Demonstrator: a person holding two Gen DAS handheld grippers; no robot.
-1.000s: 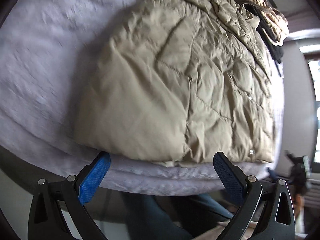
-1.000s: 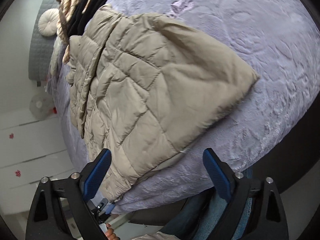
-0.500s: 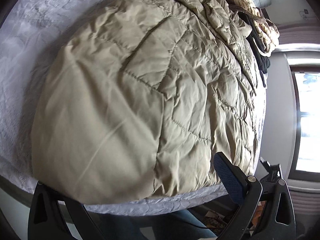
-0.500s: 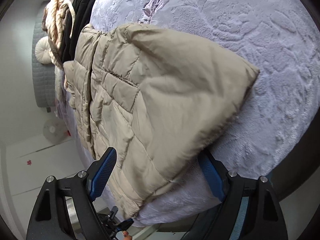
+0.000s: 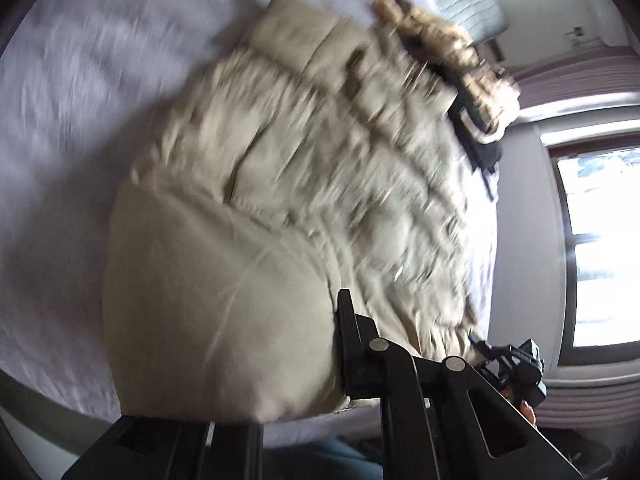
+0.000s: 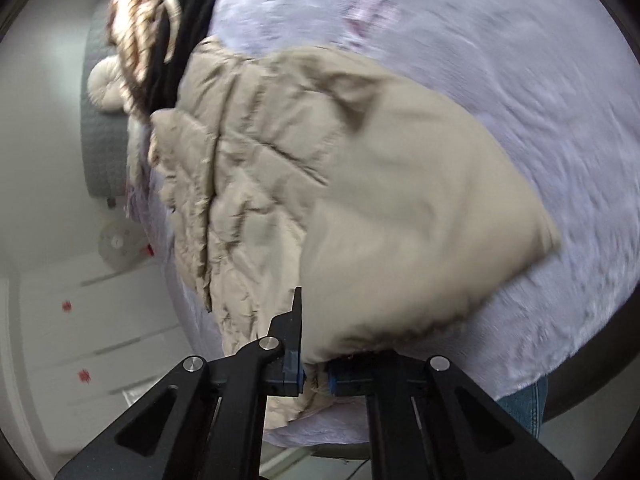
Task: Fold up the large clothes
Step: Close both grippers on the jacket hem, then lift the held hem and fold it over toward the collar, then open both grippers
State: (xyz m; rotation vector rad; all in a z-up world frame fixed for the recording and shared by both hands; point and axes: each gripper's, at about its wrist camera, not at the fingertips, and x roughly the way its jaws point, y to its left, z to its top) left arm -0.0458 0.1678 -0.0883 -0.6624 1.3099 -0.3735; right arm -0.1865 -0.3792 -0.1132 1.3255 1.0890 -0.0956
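Observation:
A beige quilted puffer jacket (image 5: 300, 160) lies spread on a bed with a lilac cover (image 5: 72, 120). In the left wrist view its near hem corner bulges up over my left gripper (image 5: 316, 392). The jaws are closing with the fabric between them: one black finger presses its side and the other is hidden under the cloth. In the right wrist view the jacket (image 6: 380, 200) has its other hem corner pinched between the blue pads of my right gripper (image 6: 316, 378), whose jaws are closing on the fabric. Both views are motion-blurred.
A striped knit garment (image 6: 140, 36) and a black one (image 6: 192, 12) are piled at the far end of the bed, beside a round cushion (image 6: 104, 84). White drawers (image 6: 80, 320) stand to the left. A bright window (image 5: 600, 240) is on the right. A person's jeans (image 6: 520, 400) show below.
Both grippers went from wide open at the bed's near edge to closed on the jacket's hem corners. The hem has lifted off the cover and now bunches up in front of the cameras.

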